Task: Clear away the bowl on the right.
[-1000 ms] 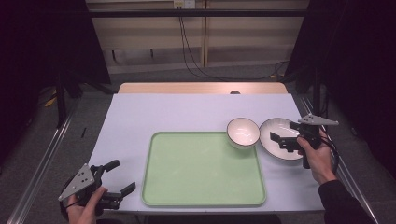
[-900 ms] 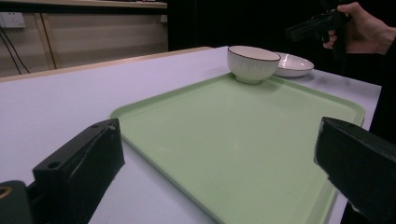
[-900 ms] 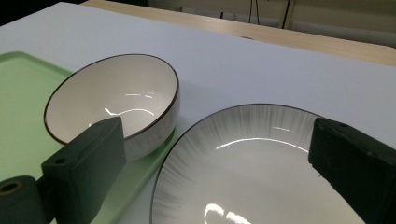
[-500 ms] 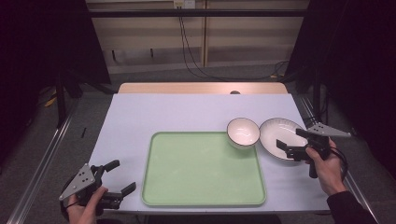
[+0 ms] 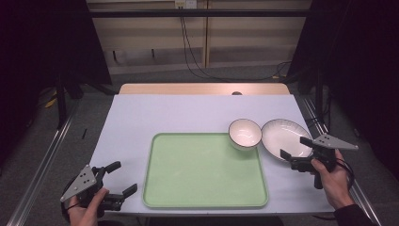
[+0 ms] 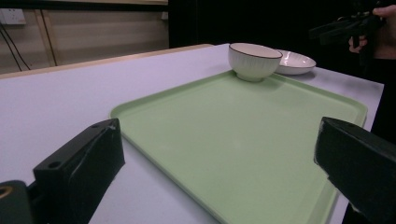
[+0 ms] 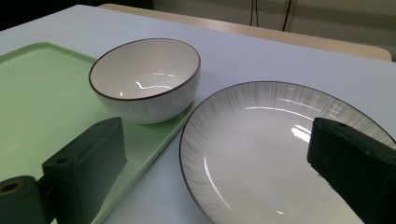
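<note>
- Jaws of the right tool (image 5: 295, 149) stand wide apart and hold nothing; in the right gripper view they frame the near rim of the plate (image 7: 289, 154).
- Plate sits on the counter (image 5: 188, 115) just right of the green tray (image 5: 202, 197), its edge close against the bowl (image 5: 244, 133); whether they touch I cannot tell.
- Bowl rests on the tray's far right corner.
- A good grip, I judge, means lowering one jaw under the plate's near rim and the other over it, then closing gently, away from the bowl's side.
- Lift level, since a shallow glazed plate may slip.
- Left tool (image 5: 118, 179) hangs open and empty at the counter's near left corner, well apart.
</note>
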The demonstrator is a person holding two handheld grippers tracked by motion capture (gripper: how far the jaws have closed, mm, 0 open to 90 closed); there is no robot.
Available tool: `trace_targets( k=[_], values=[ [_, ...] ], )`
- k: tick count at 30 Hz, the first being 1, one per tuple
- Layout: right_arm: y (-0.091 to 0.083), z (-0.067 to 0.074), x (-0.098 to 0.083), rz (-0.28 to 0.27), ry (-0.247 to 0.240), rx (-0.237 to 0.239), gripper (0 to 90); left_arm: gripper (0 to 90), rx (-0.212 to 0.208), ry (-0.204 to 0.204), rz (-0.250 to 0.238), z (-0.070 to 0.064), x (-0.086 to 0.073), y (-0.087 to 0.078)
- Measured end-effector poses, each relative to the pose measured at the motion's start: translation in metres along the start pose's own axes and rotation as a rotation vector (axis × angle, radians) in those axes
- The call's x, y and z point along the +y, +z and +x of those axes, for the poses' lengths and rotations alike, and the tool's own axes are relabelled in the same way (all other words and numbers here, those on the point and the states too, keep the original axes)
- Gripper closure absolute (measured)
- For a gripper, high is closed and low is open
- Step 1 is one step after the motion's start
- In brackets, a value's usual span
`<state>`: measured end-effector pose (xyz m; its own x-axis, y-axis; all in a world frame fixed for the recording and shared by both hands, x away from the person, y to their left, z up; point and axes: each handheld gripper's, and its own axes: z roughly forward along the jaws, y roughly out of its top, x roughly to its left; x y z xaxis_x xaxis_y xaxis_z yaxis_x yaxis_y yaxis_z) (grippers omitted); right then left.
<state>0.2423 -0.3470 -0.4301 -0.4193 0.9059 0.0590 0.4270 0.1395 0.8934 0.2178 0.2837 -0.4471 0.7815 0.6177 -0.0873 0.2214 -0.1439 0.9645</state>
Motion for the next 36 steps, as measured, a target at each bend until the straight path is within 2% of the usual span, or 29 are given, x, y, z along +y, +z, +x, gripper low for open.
trace_targets(
  k=[1, 8, 11, 15, 25, 26, 30, 34, 36],
  values=[
    [-0.001, 0.000, 0.000, 0.007, 0.002, 0.007, 3.6, 1.5, -0.001, -0.010, -0.010, -0.001, 0.000, 0.001],
    [-0.012, 0.004, -0.011, 0.003, 0.002, 0.008, 3.8, 1.5, 0.003, -0.006, -0.011, -0.001, 0.000, 0.000],
    [-0.018, 0.006, -0.014, -0.017, 0.011, 0.005, 3.8, 1.6, 0.008, -0.008, -0.014, -0.001, 0.001, 0.000],
    [-0.026, 0.009, -0.019, -0.018, 0.024, -0.006, 3.8, 1.6, 0.004, -0.016, -0.020, -0.001, 0.000, -0.001],
    [-0.047, 0.011, -0.033, -0.042, 0.028, -0.012, 3.8, 1.7, 0.007, -0.009, -0.019, -0.001, 0.000, -0.001],
    [-0.050, 0.014, -0.038, -0.030, 0.023, -0.015, 3.8, 1.7, 0.009, -0.010, -0.020, -0.001, 0.000, -0.001],
    [-0.052, 0.016, -0.042, -0.026, 0.012, -0.017, 3.5, 1.7, 0.006, -0.011, -0.019, -0.001, 0.000, -0.001],
    [-0.054, 0.014, -0.042, -0.028, 0.021, -0.020, 5.7, 1.7, 0.007, -0.015, -0.023, -0.001, 0.000, -0.001],
    [-0.053, 0.015, -0.042, -0.021, 0.023, -0.002, 9.9, 1.7, 0.009, -0.008, -0.022, 0.000, 0.000, -0.001]
  ],
)
